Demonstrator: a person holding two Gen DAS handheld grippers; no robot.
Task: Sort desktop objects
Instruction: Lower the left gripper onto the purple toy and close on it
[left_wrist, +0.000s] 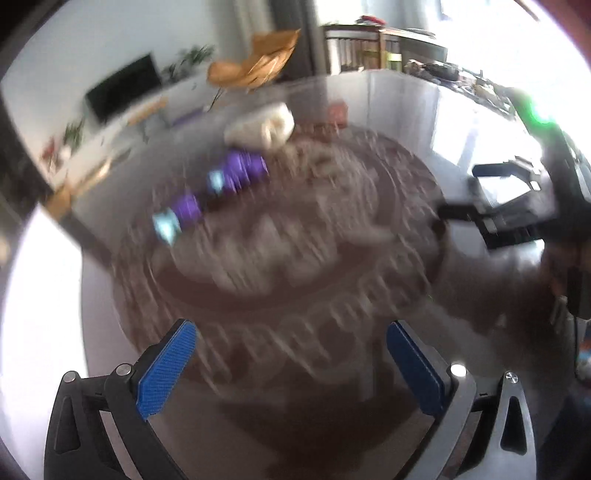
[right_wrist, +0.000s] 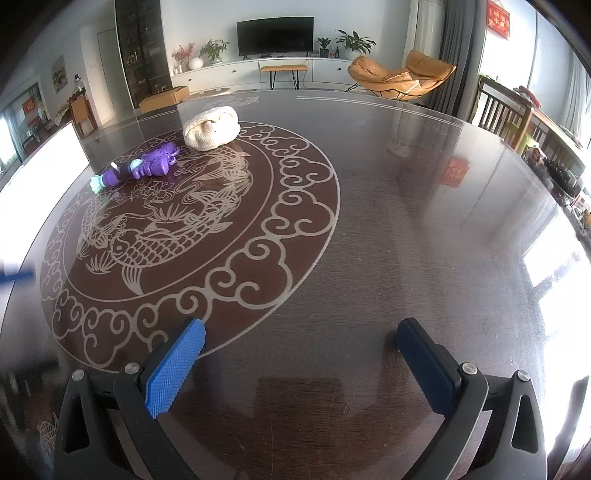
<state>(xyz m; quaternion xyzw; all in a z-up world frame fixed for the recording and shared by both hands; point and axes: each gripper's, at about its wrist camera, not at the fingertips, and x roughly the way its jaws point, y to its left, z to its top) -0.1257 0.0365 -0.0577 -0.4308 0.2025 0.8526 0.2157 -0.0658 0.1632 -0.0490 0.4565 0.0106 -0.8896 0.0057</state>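
Observation:
A purple toy with pale teal ends (right_wrist: 142, 168) lies on the dark round table (right_wrist: 388, 221), on the far left of the fish medallion (right_wrist: 177, 229). A cream knitted hat (right_wrist: 211, 127) sits just behind it. My right gripper (right_wrist: 301, 330) is open and empty, low over the table's near side, well short of both. The left wrist view is motion-blurred; the toy (left_wrist: 221, 188) and hat (left_wrist: 260, 127) show ahead of my open, empty left gripper (left_wrist: 291, 332). The right gripper also shows there (left_wrist: 491, 206), at the right.
A bright white panel (right_wrist: 48, 166) stands at the table's left edge. A wooden chair (right_wrist: 506, 114) and a cluttered sideboard (right_wrist: 565, 177) stand to the right. An orange lounge chair (right_wrist: 399, 77) and a TV console (right_wrist: 273, 68) are beyond the table.

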